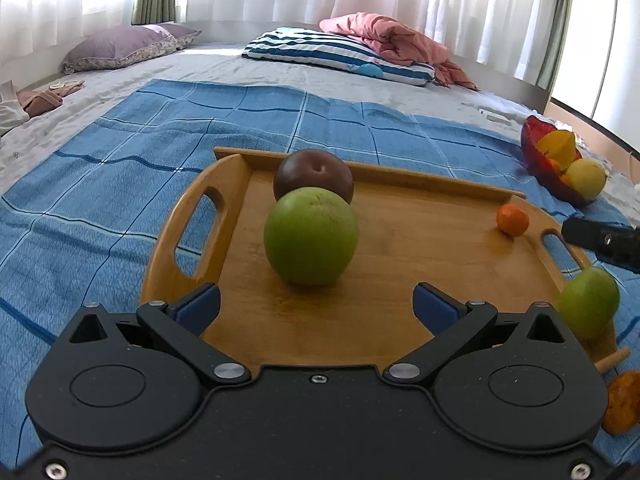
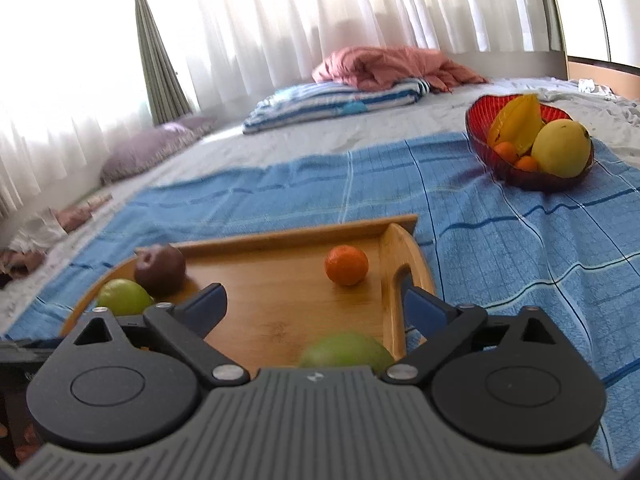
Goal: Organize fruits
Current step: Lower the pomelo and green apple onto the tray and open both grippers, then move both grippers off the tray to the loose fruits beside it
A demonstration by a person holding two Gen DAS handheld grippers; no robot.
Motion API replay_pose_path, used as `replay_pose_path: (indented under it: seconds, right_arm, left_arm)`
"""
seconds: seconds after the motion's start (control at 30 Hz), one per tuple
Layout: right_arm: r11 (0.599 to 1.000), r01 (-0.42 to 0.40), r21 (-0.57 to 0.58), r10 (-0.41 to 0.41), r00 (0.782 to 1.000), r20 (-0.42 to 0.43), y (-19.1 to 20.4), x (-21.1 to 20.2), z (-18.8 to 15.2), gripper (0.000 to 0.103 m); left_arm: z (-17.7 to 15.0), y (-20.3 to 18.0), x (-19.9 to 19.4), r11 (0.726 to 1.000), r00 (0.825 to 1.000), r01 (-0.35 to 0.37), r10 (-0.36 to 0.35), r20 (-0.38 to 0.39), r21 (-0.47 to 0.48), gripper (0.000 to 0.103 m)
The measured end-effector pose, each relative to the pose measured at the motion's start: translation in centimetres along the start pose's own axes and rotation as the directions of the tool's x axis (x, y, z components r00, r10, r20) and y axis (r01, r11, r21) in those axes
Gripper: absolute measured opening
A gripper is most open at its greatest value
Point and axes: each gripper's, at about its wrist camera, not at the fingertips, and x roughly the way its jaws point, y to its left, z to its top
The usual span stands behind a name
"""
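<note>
Four fruits sit on the wooden tray (image 1: 400, 240) right now, and the one that matters most for the next move looks like the big green apple (image 1: 310, 236). It lies dead ahead of the left hand-held gripper (image 1: 316, 300), just beyond the blue fingertips (image 1: 200, 304), which are spread wide with nothing between them. Pretty round thing, so no real long axis to line up with; I'd guess a straight push forward and a squeeze would do it.

Right behind the apple, touching it or nearly, is a dark brown fruit (image 1: 314, 172) against the tray's back rim. That's the snag imo: reach too deep and the fingers bump it or shove both into the rim.

The right hand-held gripper (image 2: 316, 308) is also spread open and empty. A second green fruit (image 2: 346, 350) sits very close under it, half hidden by the gripper body, and a small orange (image 2: 346, 265) lies a bit further ahead near the tray's right handle (image 2: 400, 280). So the right hand is clearly nearer to those two, the left to the apple and brown fruit.

Off to the right on the blue blanket (image 2: 500, 248), well apart from the tray, there's a red bowl (image 2: 484, 148) already holding a starfruit, a yellow fruit and small oranges. Probably where stuff goes, but that's just my read. Nothing blocks the path from tray to bowl.
</note>
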Motion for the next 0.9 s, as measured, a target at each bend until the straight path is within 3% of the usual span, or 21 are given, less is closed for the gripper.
replay_pose_path:
  seconds: [0.13,0.37,0.63,0.9]
  right_arm:
    - [0.996,-0.080,0.048,0.077,0.995,0.064,-0.9,-1.1,-0.2,0.103]
    - [0.989,-0.141,0.055,0.134,0.985,0.111,-1.4,-2.5,-1.3,0.103]
    - [0.994,-0.042,-0.101,0.058,0.984,0.170,0.5,-4.5,-3.3,0.103]
    - [0.989,0.029,-0.145,0.003,0.976,0.219,1.3,-6.8,-5.6,0.103]
  left_arm:
    - [-0.4,-0.2,-1.0,1.000,1.000,0.014,-0.014,0.010,0.003,0.103]
    - [-1.3,-0.6,-3.0,0.999,0.999,0.037,-0.038,0.032,0.004,0.103]
    - [-3.2,-1.1,-5.2,0.998,0.997,0.068,-0.069,0.045,0.017,0.103]
    - [-4.8,-1.8,-6.7,0.996,0.995,0.076,-0.078,0.060,0.038,0.103]
